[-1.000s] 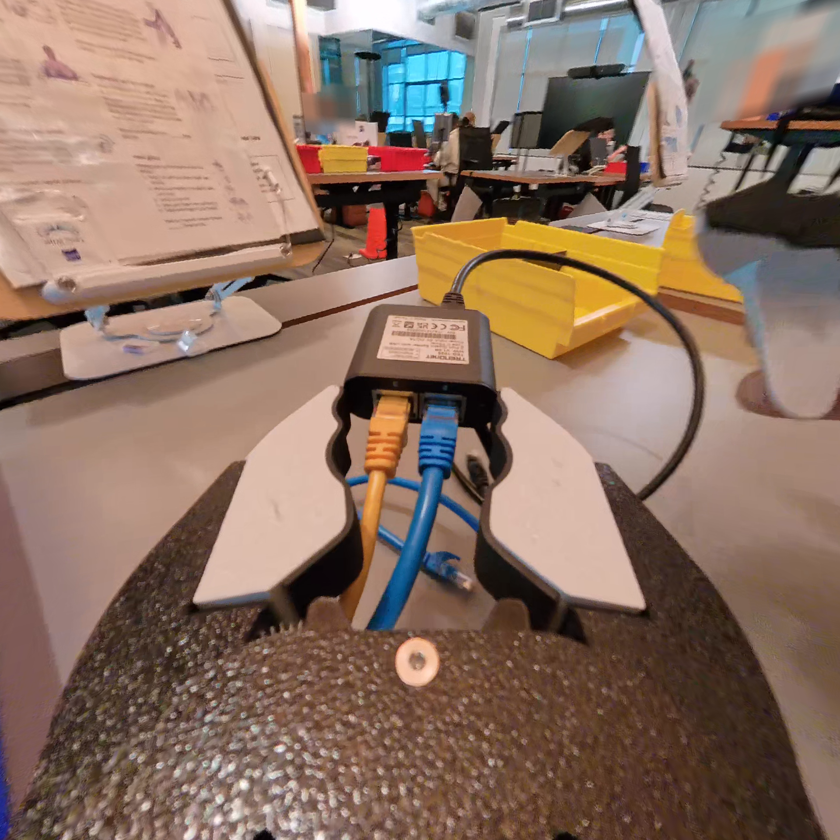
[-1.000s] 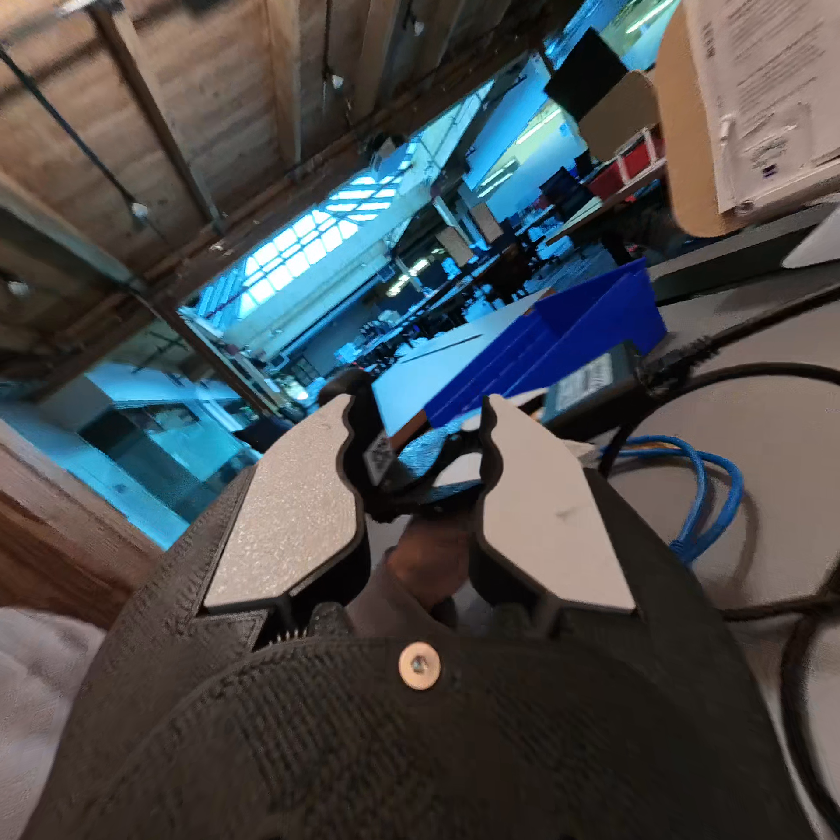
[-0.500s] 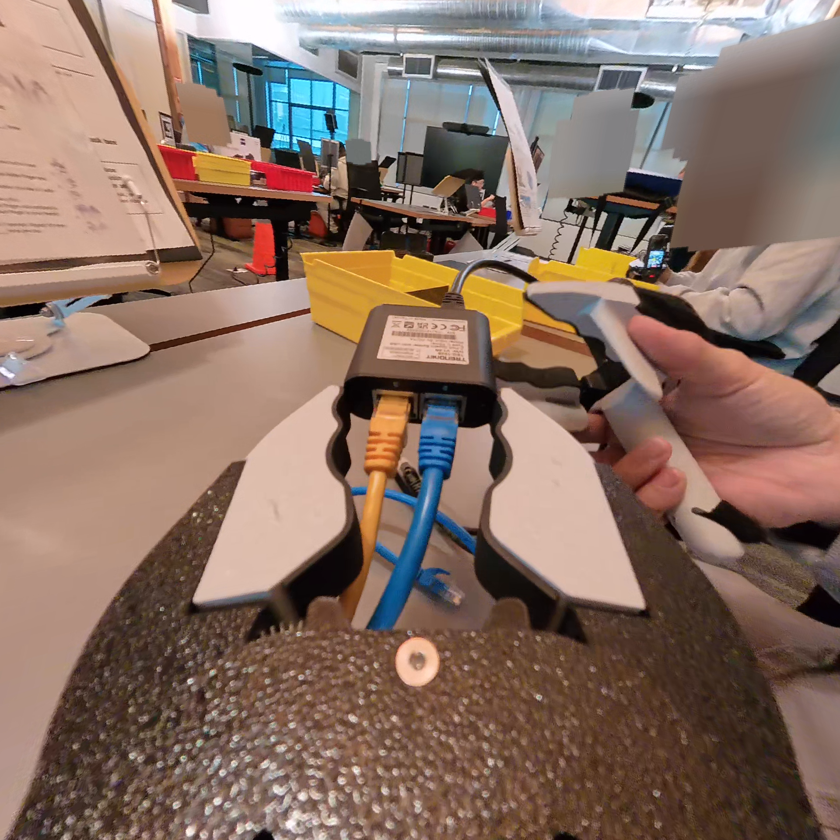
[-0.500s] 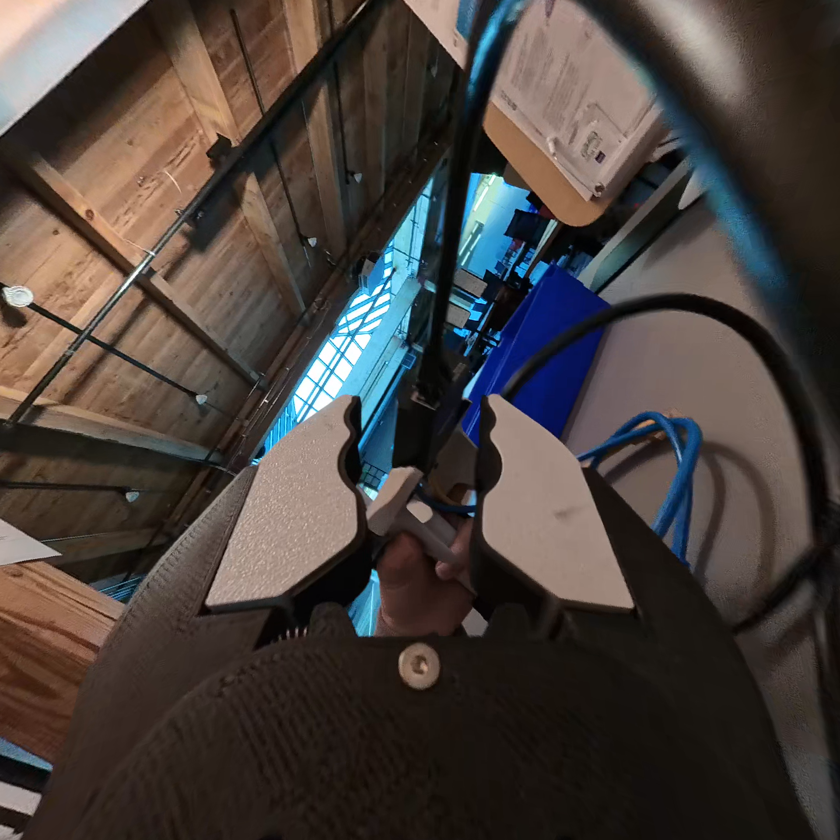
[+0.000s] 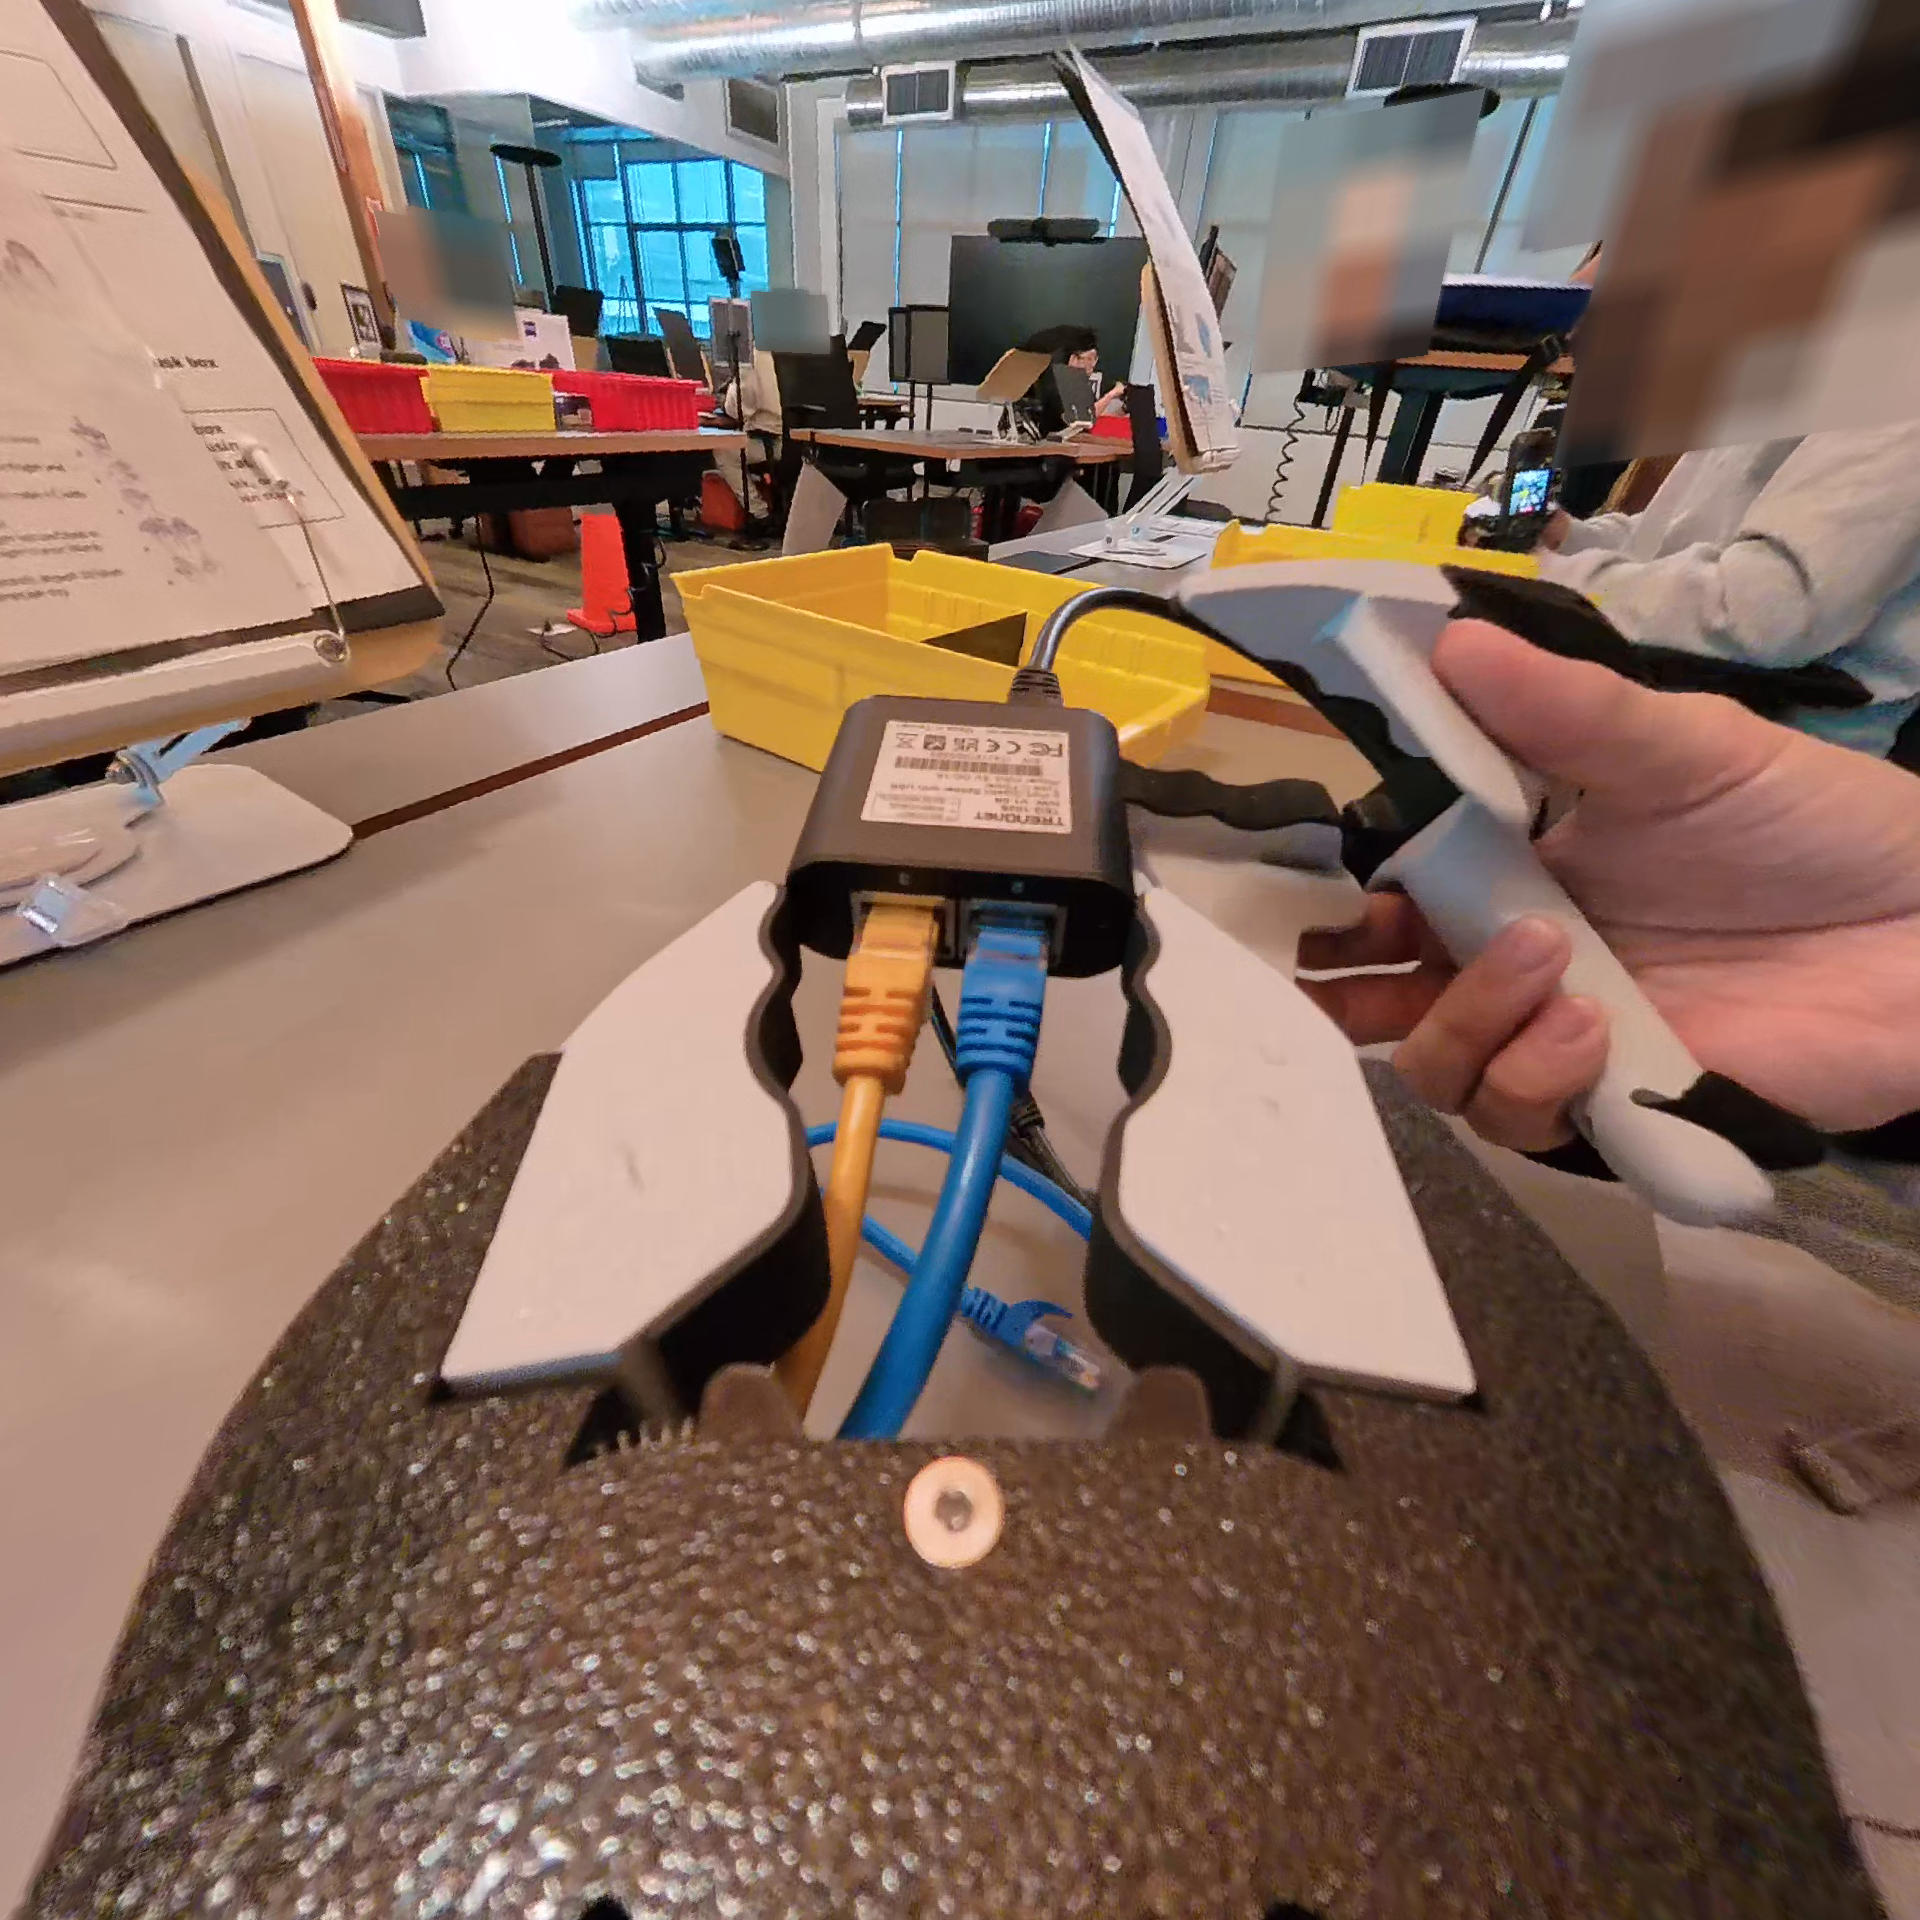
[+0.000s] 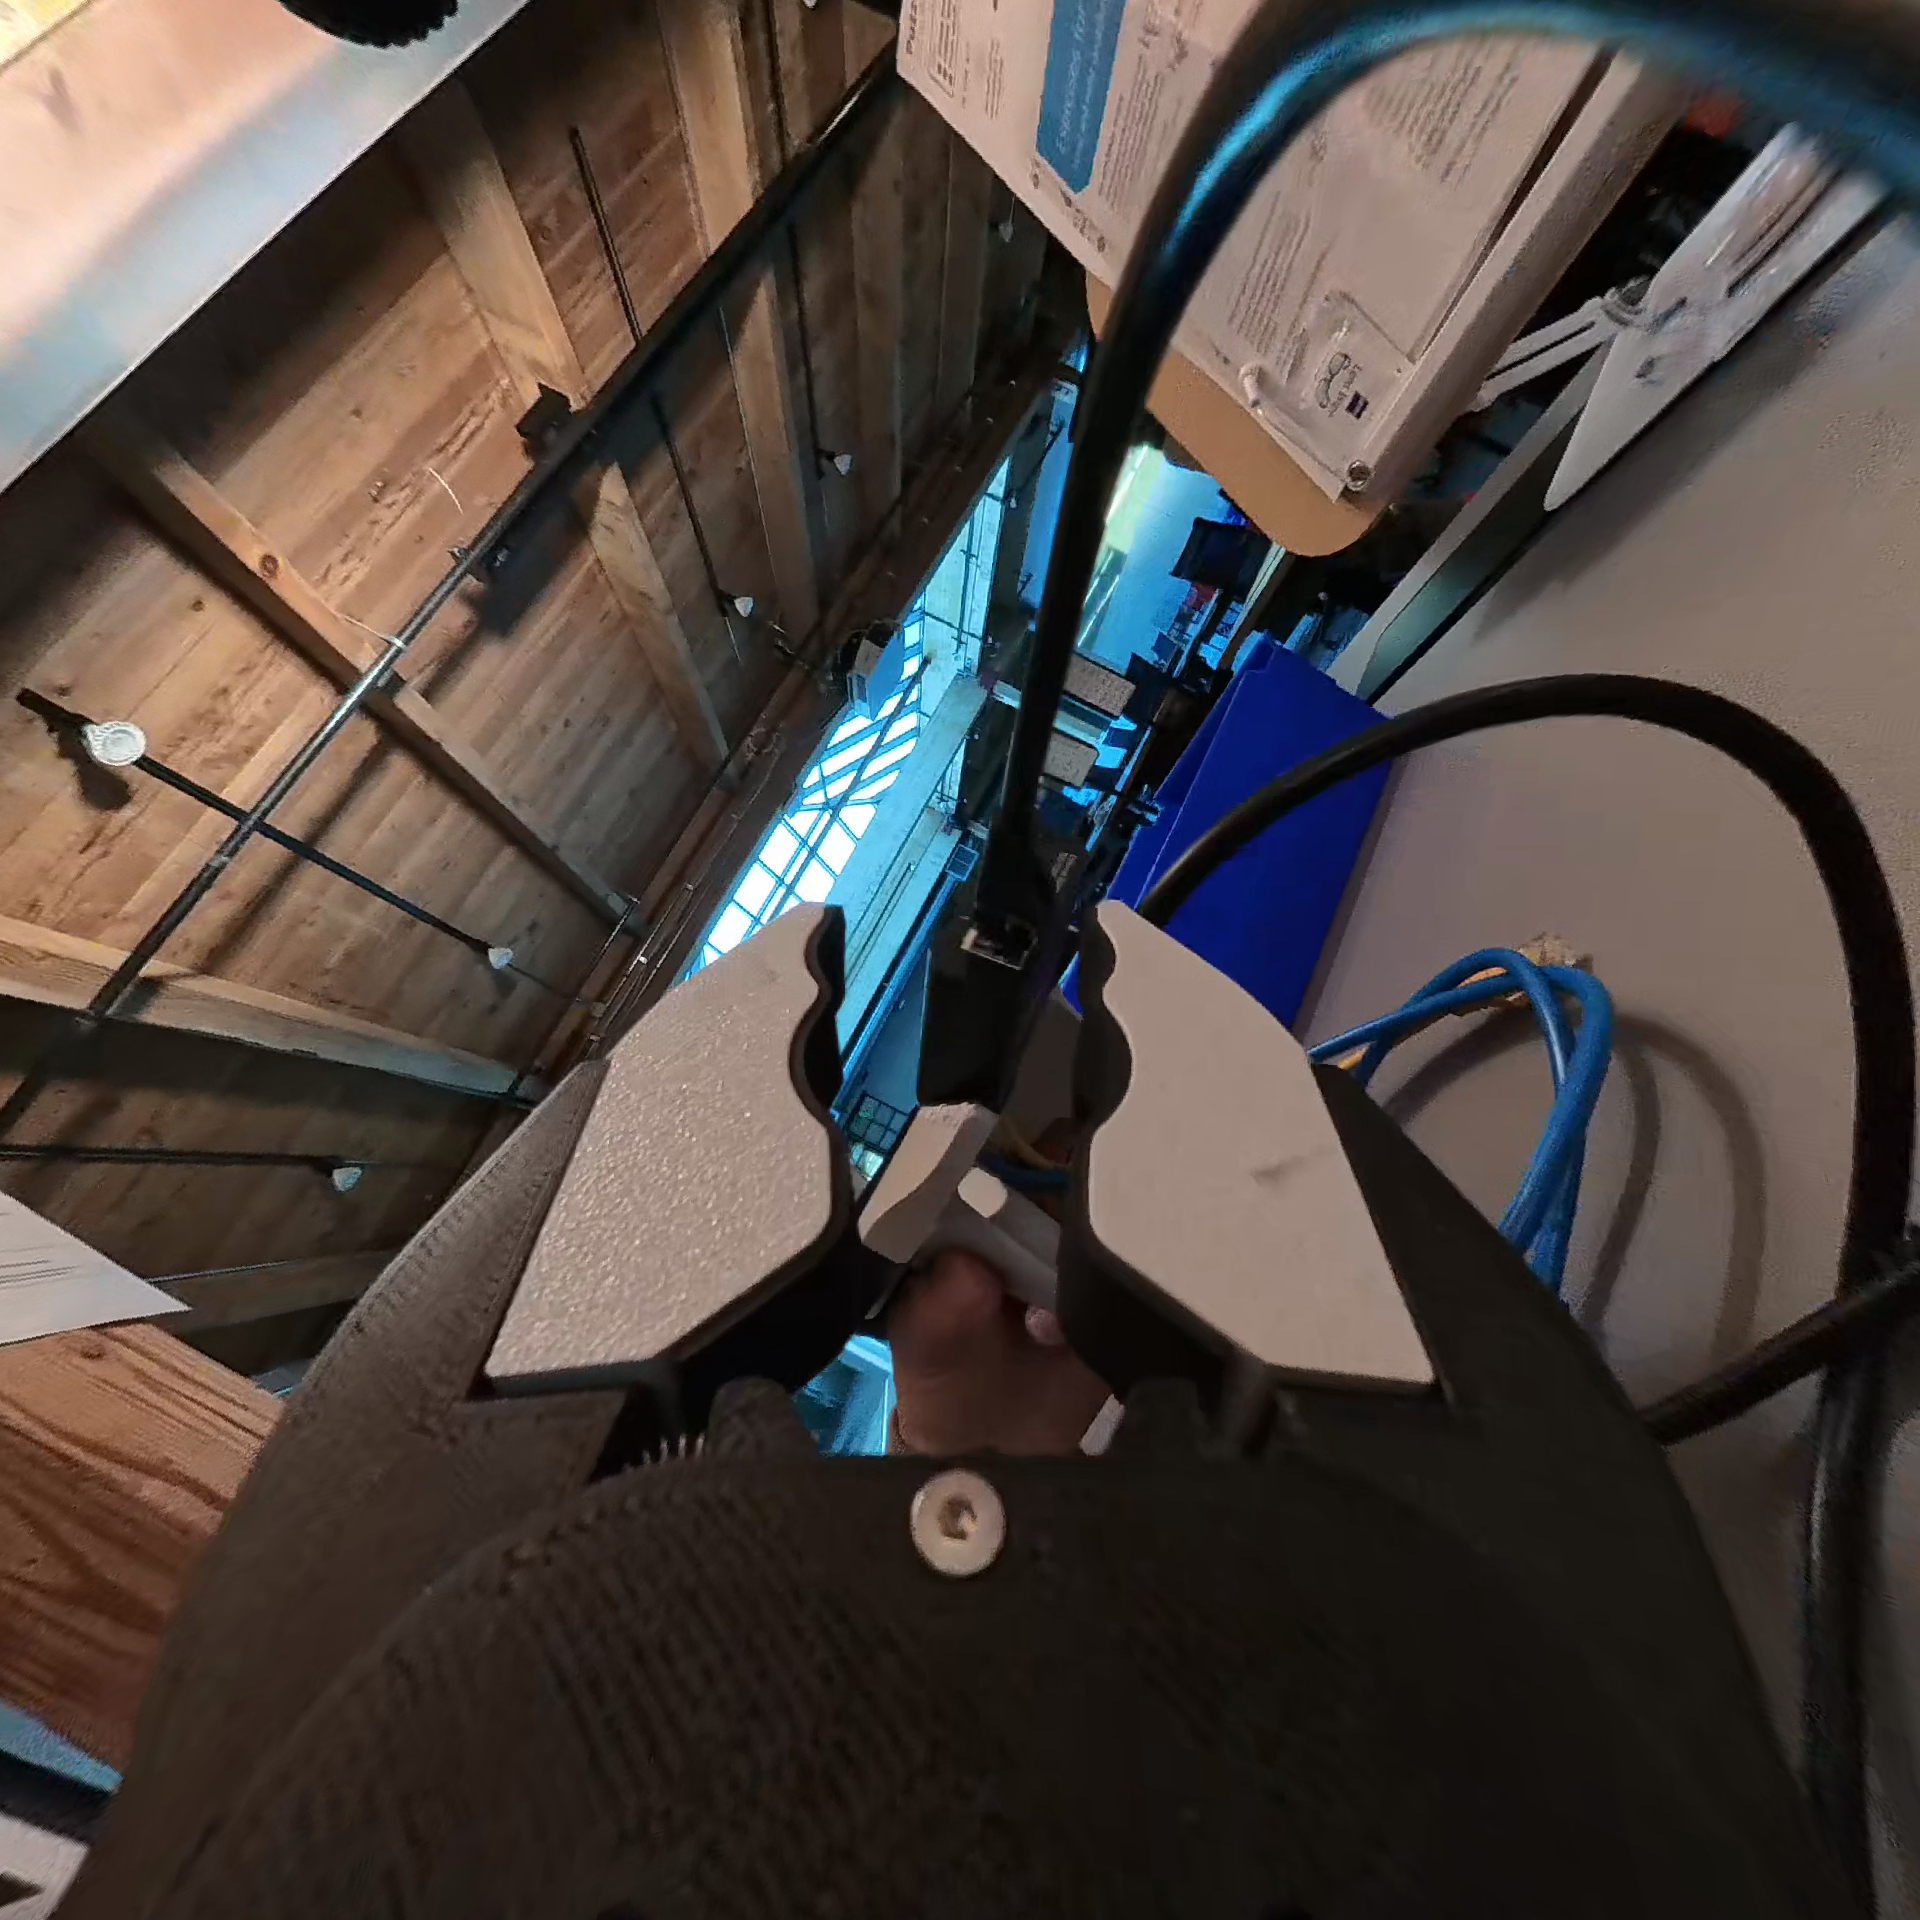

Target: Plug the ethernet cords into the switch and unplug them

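Left tongs clamped on the black switch, yellow cord and blue cord plugged in between. Right tongs parted, gripping nothing.

The switch is black with a white label. One cord is orange-yellow, the other blue. Yellow bin on a grey table; red bins behind; a blue bin; brown wooden ceiling.
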A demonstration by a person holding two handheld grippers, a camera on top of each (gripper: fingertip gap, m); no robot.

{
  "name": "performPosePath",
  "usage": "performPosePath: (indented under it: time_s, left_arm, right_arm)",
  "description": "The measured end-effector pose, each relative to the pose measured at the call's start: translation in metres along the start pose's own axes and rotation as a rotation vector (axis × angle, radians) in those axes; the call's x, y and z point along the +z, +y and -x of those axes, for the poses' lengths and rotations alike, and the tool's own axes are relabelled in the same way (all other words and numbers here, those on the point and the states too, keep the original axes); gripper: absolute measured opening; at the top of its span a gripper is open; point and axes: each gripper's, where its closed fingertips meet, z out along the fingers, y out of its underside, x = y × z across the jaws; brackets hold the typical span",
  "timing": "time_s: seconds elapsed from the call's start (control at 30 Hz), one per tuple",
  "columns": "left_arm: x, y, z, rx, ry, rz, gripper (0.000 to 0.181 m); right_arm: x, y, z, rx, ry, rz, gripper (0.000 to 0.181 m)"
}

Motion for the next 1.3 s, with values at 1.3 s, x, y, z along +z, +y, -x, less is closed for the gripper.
performPosePath:
  time_s: [1.3]
  left_arm:
    - [0.027,0.003,-0.017,0.318,-0.123,0.032,0.059]
  right_arm:
    - [-0.014,-0.015,-0.019,0.09,-0.044,-0.18,0.014]
